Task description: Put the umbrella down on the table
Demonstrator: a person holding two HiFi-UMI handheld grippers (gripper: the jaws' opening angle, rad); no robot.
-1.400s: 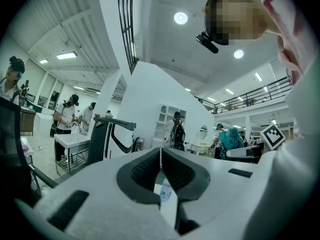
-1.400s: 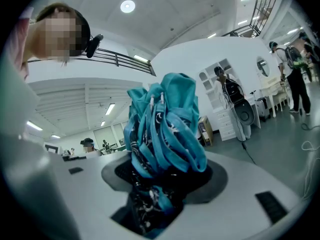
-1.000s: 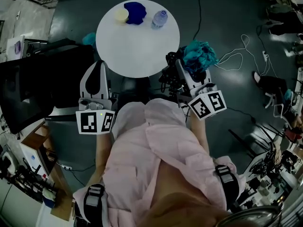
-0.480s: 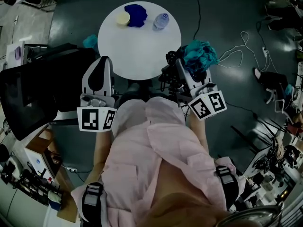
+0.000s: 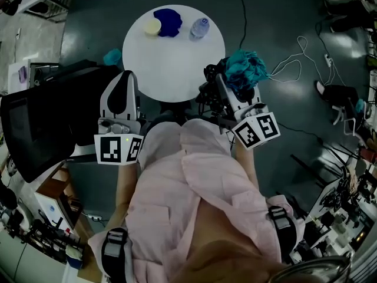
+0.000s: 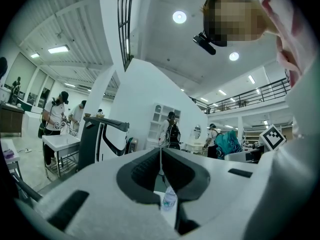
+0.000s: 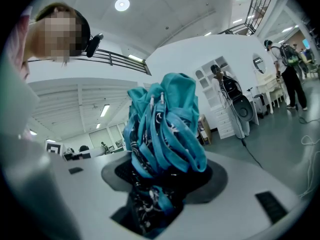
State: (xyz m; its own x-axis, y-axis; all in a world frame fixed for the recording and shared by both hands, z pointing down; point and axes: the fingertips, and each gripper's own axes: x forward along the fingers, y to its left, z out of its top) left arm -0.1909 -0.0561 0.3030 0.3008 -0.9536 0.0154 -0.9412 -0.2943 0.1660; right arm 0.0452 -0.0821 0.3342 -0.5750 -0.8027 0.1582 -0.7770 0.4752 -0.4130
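My right gripper (image 5: 227, 86) is shut on the folded teal umbrella (image 5: 243, 69). It holds the umbrella in the air just off the right edge of the round white table (image 5: 174, 61). In the right gripper view the umbrella's (image 7: 165, 126) bunched teal and dark patterned fabric fills the jaws of the right gripper (image 7: 159, 181) and sticks out past them. My left gripper (image 5: 125, 76) sits at the table's near left edge. Its jaws are shut with nothing between them. In the left gripper view the tips of the left gripper (image 6: 161, 155) meet in a thin seam.
At the table's far side stand a water bottle (image 5: 199, 27), a blue cloth (image 5: 168, 21) and a pale yellow round thing (image 5: 152, 26). A black chair-like bulk (image 5: 47, 117) stands left of me. White cables (image 5: 294, 63) lie on the floor at the right. Several people stand far off.
My left gripper has edged forward towards the table's rim. The right gripper has stayed where it was, shut on the umbrella.
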